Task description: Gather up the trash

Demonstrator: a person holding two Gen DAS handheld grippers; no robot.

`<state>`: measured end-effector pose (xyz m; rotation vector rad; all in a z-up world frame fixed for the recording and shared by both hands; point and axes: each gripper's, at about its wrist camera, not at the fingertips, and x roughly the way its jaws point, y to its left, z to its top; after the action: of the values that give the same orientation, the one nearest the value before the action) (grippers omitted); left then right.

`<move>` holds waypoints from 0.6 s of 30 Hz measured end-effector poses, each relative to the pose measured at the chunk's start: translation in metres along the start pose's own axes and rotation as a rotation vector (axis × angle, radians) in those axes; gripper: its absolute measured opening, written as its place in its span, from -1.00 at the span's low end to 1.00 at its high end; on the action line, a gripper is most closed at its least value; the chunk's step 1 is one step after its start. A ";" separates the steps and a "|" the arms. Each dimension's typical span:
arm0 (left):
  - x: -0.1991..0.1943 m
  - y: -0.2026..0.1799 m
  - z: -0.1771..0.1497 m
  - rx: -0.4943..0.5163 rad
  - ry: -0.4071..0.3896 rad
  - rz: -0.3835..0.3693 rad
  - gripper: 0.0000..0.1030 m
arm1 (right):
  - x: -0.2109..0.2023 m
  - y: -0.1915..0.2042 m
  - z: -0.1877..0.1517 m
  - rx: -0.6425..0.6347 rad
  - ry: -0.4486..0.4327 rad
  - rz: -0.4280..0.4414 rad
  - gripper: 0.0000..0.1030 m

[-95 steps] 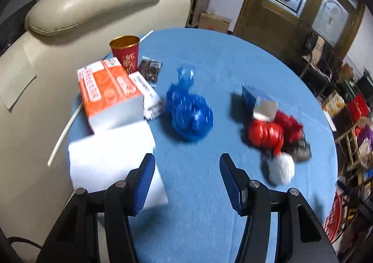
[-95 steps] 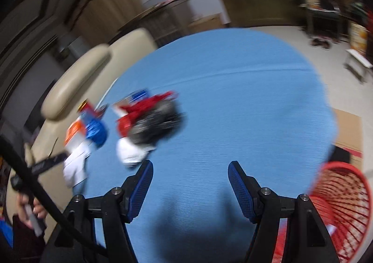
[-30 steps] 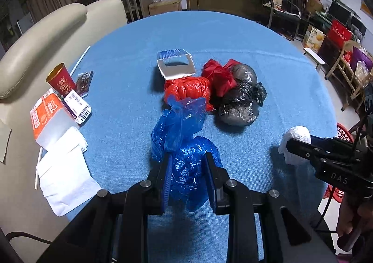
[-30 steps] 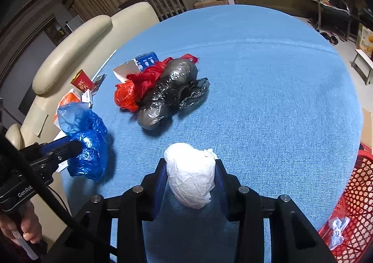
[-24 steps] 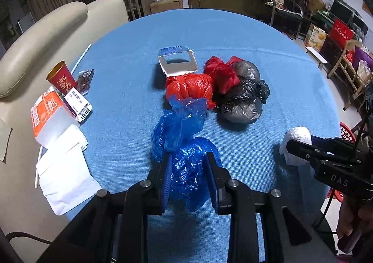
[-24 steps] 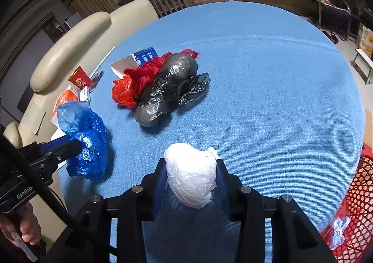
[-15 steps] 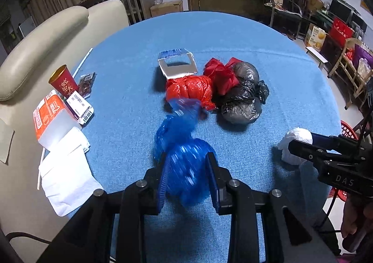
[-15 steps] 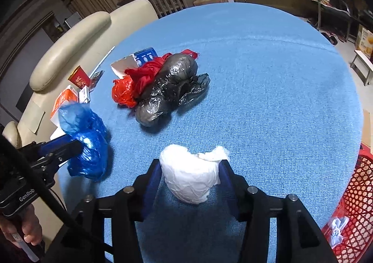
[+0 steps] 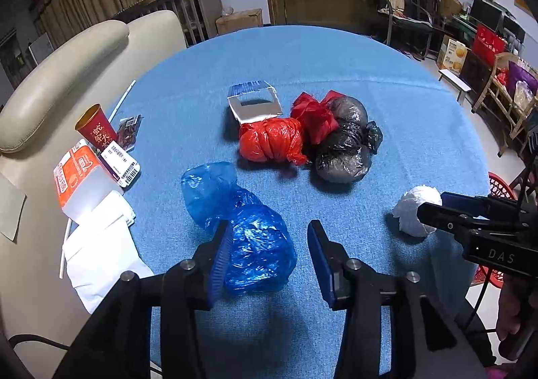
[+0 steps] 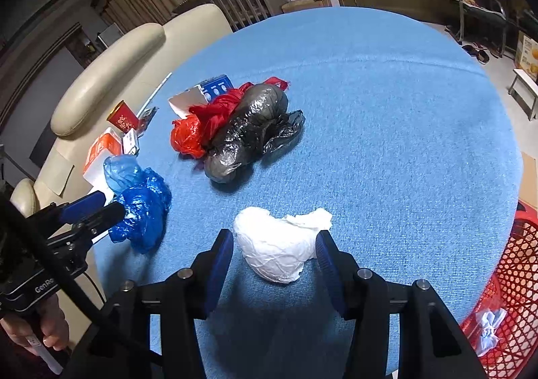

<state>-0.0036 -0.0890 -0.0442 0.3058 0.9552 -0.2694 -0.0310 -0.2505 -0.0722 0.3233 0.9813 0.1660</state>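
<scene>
A blue plastic bag (image 9: 245, 221) lies on the round blue table (image 9: 336, 76), partly between the fingers of my open left gripper (image 9: 269, 258); it also shows in the right wrist view (image 10: 141, 204). A white crumpled bag (image 10: 279, 248) lies between the fingers of my open right gripper (image 10: 274, 261), and it shows in the left wrist view (image 9: 415, 207). Red bags (image 9: 272, 140) and black bags (image 9: 346, 150) sit in a pile at the table's middle. A red mesh basket (image 10: 504, 295) stands low at the right.
A torn white and blue box (image 9: 254, 103) lies behind the pile. A red cup (image 9: 97, 130), an orange and white carton (image 9: 77, 174), a snack packet (image 9: 129, 130) and white paper (image 9: 97, 251) sit at the table's left edge by a cream sofa (image 9: 67, 59).
Both grippers have opened and let go. The blue bag and the white bag have dropped onto the table between the fingers.
</scene>
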 end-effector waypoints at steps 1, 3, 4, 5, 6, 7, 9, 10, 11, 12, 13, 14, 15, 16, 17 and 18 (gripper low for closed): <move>0.000 0.000 -0.001 0.001 0.000 0.000 -0.09 | 0.001 0.000 -0.001 0.002 0.000 0.001 0.07; 0.001 -0.001 -0.002 0.001 0.004 -0.001 -0.09 | 0.002 -0.001 -0.001 0.004 0.000 0.001 0.06; 0.002 -0.001 -0.002 0.000 0.006 -0.003 -0.09 | 0.004 -0.001 -0.001 0.002 0.003 0.000 0.06; 0.003 0.000 -0.003 -0.001 0.009 -0.005 -0.09 | 0.005 -0.001 -0.001 0.000 0.005 -0.003 0.06; 0.004 0.000 -0.003 -0.003 0.011 -0.005 -0.09 | 0.006 0.000 -0.002 -0.003 0.007 -0.004 0.06; 0.005 0.000 -0.004 -0.004 0.014 -0.005 -0.09 | 0.007 0.000 -0.002 -0.003 0.008 -0.003 0.05; 0.008 0.001 -0.005 -0.007 0.020 -0.007 -0.09 | 0.010 0.000 -0.002 -0.001 0.012 -0.001 -0.02; 0.009 0.001 -0.005 -0.008 0.022 -0.008 -0.09 | 0.010 0.000 -0.002 0.000 0.012 0.000 -0.04; 0.010 0.002 -0.006 -0.010 0.024 -0.009 -0.09 | 0.011 -0.001 -0.002 0.001 0.011 0.000 -0.04; 0.010 0.002 -0.006 -0.010 0.025 -0.011 -0.09 | 0.011 -0.001 -0.001 0.002 0.010 0.001 -0.06; 0.011 0.002 -0.006 -0.010 0.026 -0.012 -0.09 | 0.012 -0.001 -0.001 0.003 0.009 0.002 -0.08; 0.011 0.002 -0.007 -0.009 0.025 -0.012 -0.09 | 0.013 -0.001 -0.001 0.004 0.009 0.004 -0.10; 0.011 0.002 -0.007 -0.008 0.024 -0.011 -0.09 | 0.013 -0.001 -0.001 0.004 0.009 0.006 -0.12; 0.012 0.002 -0.007 -0.007 0.024 -0.011 -0.09 | 0.014 -0.001 -0.001 0.003 0.009 0.006 -0.14; 0.012 0.002 -0.007 -0.005 0.024 -0.012 -0.09 | 0.014 -0.001 -0.001 0.002 0.009 0.006 -0.15; 0.012 0.002 -0.007 -0.004 0.024 -0.011 -0.08 | 0.014 0.000 -0.001 0.001 0.008 0.006 -0.16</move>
<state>-0.0016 -0.0858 -0.0581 0.3002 0.9818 -0.2744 -0.0243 -0.2465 -0.0840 0.3269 0.9883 0.1719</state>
